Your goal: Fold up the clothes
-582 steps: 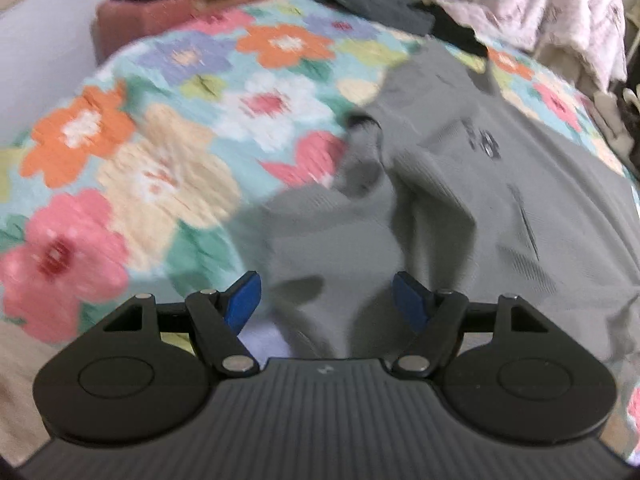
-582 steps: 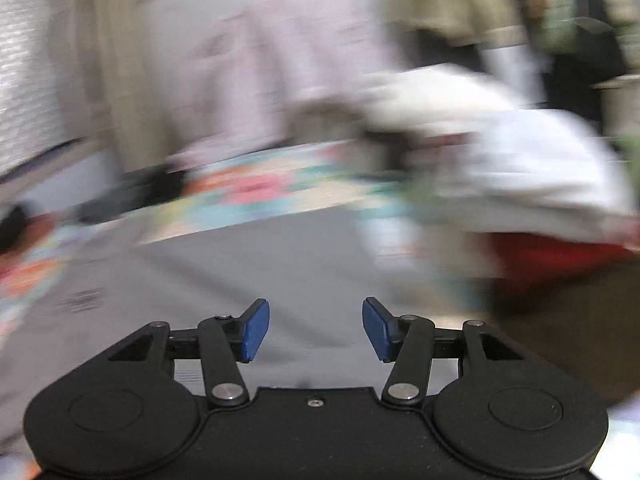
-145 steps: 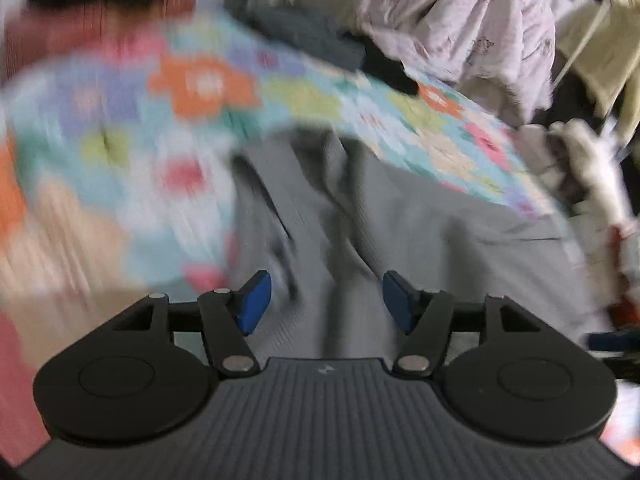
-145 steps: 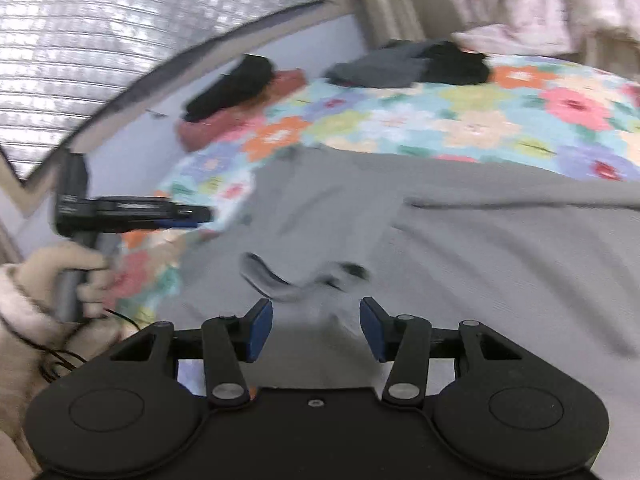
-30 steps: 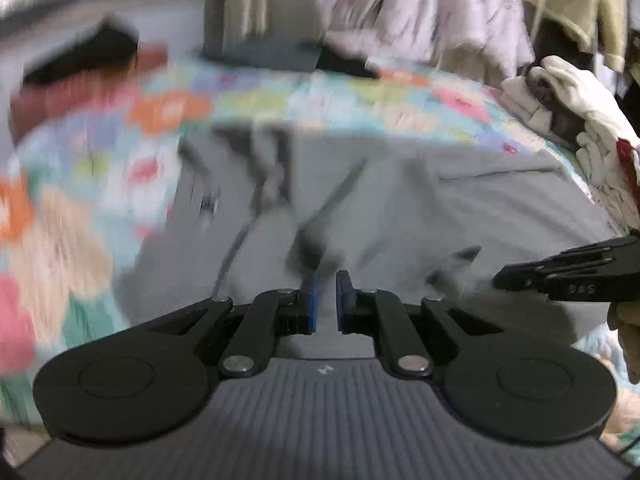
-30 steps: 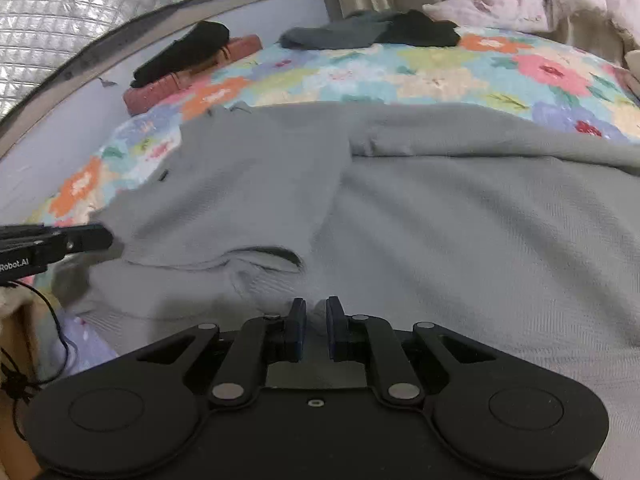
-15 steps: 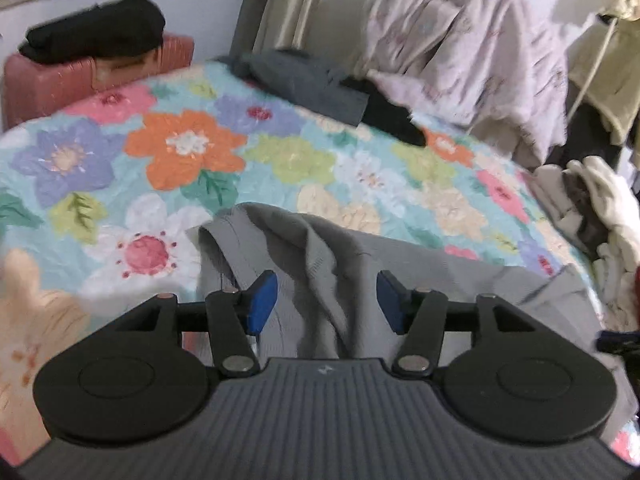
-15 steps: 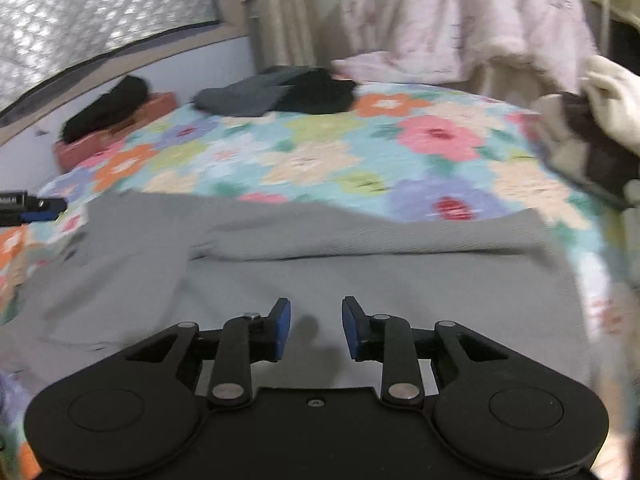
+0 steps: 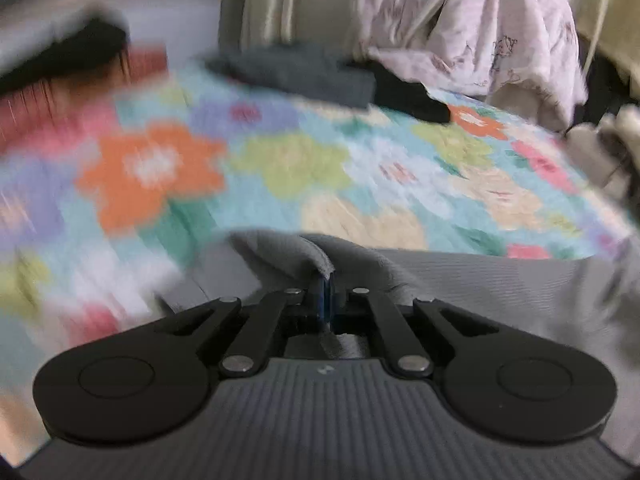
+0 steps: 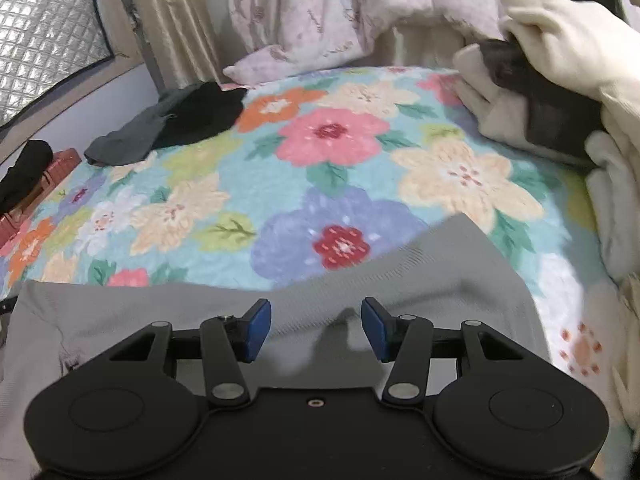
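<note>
Grey ribbed garment (image 10: 320, 300) lies on the floral bedspread (image 10: 328, 184). Left tongs (image 9: 325, 288) clamped shut on a bunched fold of it. Right tongs (image 10: 316, 334) opening, roughly half-spread above the cloth, gripping nothing.

A bed covered by a turquoise quilt with large orange, pink, purple and cream flowers (image 10: 344, 184) fills the room. Behind it hang beige satin curtains (image 10: 168, 20) beside a pale lilac wall (image 10: 80, 108); a silver quilted foil panel (image 10: 44, 36) covers the upper left corner (perhaps a window, though no glass shows). A pink-patterned white duvet (image 10: 328, 12) is heaped at the bed's far edge in soft daylight.
</note>
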Demonstrator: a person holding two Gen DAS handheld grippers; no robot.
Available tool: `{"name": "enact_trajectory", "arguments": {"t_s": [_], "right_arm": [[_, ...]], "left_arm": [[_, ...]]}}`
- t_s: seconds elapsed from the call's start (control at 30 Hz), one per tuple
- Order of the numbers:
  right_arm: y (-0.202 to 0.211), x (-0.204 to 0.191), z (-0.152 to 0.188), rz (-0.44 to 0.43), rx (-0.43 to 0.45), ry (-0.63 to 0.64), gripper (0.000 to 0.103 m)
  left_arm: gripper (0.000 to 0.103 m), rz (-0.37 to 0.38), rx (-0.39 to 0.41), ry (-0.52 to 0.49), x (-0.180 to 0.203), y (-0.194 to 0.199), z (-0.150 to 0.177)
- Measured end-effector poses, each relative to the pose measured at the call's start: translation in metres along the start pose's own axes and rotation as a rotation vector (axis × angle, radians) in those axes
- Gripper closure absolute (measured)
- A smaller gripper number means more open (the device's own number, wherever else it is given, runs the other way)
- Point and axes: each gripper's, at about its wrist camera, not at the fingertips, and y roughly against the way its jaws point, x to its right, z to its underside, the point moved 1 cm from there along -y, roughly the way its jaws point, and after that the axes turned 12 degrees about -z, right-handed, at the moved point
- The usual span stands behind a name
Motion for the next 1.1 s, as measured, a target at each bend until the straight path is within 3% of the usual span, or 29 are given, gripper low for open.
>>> {"name": "enact_trajectory", "arguments": {"t_s": [0.13, 0.2, 0.27, 0.3, 0.43, 0.5, 0.57, 0.63, 0.67, 0.73, 0.77, 0.9, 1.1], "right_arm": [[-0.011, -0.007, -0.013, 0.042, -0.003, 0.062, 0.047], [-0.018, -0.005, -0.023, 0.095, -0.002, 0.101, 0.047], [-0.023, 0.003, -0.031, 0.122, -0.007, 0.086, 0.047], [-0.025, 0.008, -0.034, 0.121, -0.012, 0.064, 0.047], [-0.044, 0.024, -0.039, 0.152, -0.077, -0.022, 0.047], [-0.055, 0.028, -0.039, 0.191, -0.115, -0.053, 0.047], [-0.065, 0.030, -0.035, 0.204, -0.146, -0.073, 0.046], [-0.068, 0.027, -0.029, 0.202, -0.155, -0.041, 0.049], [-0.067, 0.024, -0.026, 0.196, -0.153, -0.008, 0.067], [-0.058, 0.020, -0.018, 0.182, -0.153, 0.053, 0.087], [-0.053, 0.018, -0.014, 0.175, -0.151, 0.079, 0.090], [-0.031, 0.024, 0.001, 0.132, -0.136, 0.088, 0.091], [-0.007, 0.042, 0.021, 0.039, -0.109, -0.005, 0.091]], "left_arm": [[0.102, -0.033, -0.015, 0.013, -0.013, -0.010, -0.006], [0.102, -0.084, -0.028, 0.009, -0.019, -0.014, -0.006], [0.102, -0.136, -0.038, 0.006, -0.024, -0.014, -0.008], [0.102, -0.122, -0.030, 0.017, -0.025, -0.007, -0.010], [0.097, -0.028, -0.007, 0.043, -0.012, 0.026, -0.021], [0.087, 0.062, -0.013, 0.046, 0.006, 0.038, -0.026], [0.064, 0.166, -0.031, 0.041, 0.030, 0.047, -0.029], [0.061, 0.275, -0.052, 0.019, 0.061, 0.050, -0.028], [0.061, 0.329, -0.063, 0.007, 0.076, 0.051, -0.027], [0.061, 0.393, -0.075, -0.037, 0.109, 0.050, -0.025], [0.061, 0.417, -0.073, -0.066, 0.126, 0.050, -0.023], [0.052, 0.506, -0.070, -0.169, 0.189, 0.047, -0.017], [0.048, 0.587, -0.083, -0.205, 0.253, 0.040, -0.011]]}}
